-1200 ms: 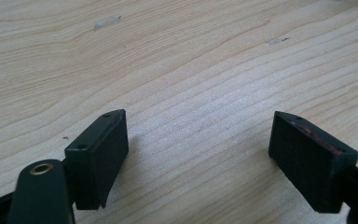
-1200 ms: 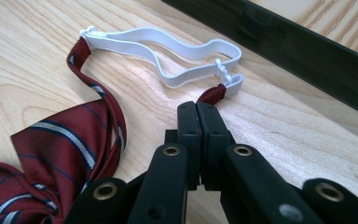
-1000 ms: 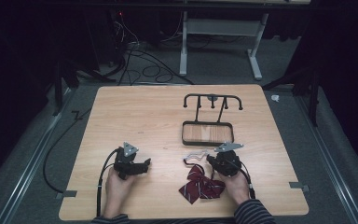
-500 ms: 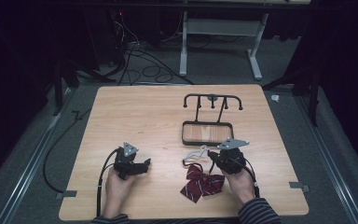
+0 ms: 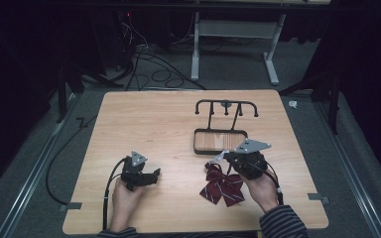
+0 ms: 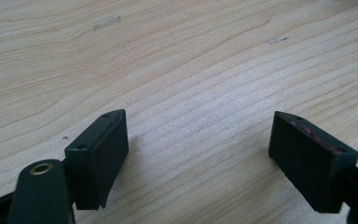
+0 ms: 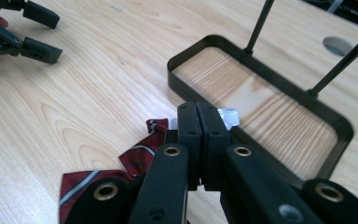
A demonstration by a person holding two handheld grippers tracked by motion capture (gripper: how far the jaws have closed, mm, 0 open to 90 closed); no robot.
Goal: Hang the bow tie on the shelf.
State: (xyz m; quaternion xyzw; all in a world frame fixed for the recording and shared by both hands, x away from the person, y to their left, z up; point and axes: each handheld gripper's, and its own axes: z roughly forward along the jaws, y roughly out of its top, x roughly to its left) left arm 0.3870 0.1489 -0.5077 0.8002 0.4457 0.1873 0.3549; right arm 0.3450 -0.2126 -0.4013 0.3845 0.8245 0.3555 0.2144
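**Item: striped bow tie, lift toward hanger stand**

Location: the bow tie (image 5: 224, 184) sits near the front right of the worktop (image 5: 144, 124), just in front of the stand's tray (image 5: 220, 142).

Right gripper (image 7: 198, 109): fingers clenched on the tie's pale strap end (image 7: 228, 115), the bow hanging below.

Left gripper (image 6: 198, 140): fingers released, nothing between them, low over bare wood.

Orientation: in the high view the bow's long axis runs roughly left to right, tails pointing toward you, strap end toward the tray.

Handling: you likely want the strap on the hooked rail (image 5: 226, 104). Keep the pinch firm, raise until the bow clears the tray wall, let it settle before approaching the hooks
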